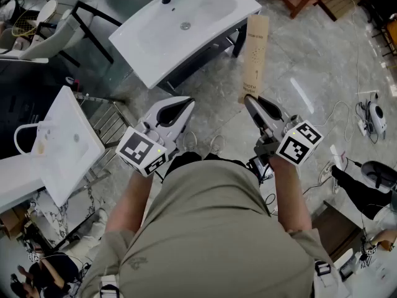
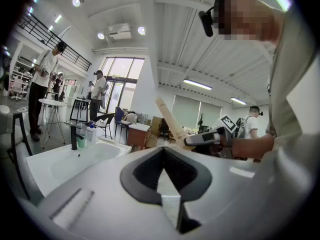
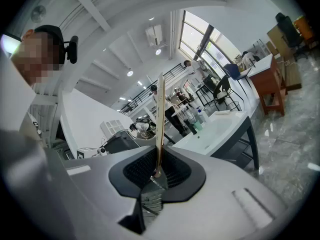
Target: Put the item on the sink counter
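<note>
Right gripper (image 1: 250, 99): my jaws pinch the box (image 1: 254, 54) by its near end.
Box axis: long, pointing forward off the tips, held in air.
Sink counter (image 1: 139, 49): ahead and left of the box.
Left gripper (image 1: 185, 103): pressed together, empty.

Tan box (image 1: 254, 54), white sink (image 1: 208, 14), grey mottled floor (image 1: 310, 67)

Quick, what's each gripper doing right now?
Left gripper: closed, nothing in it.
Right gripper: closed on the cardboard package.
</note>
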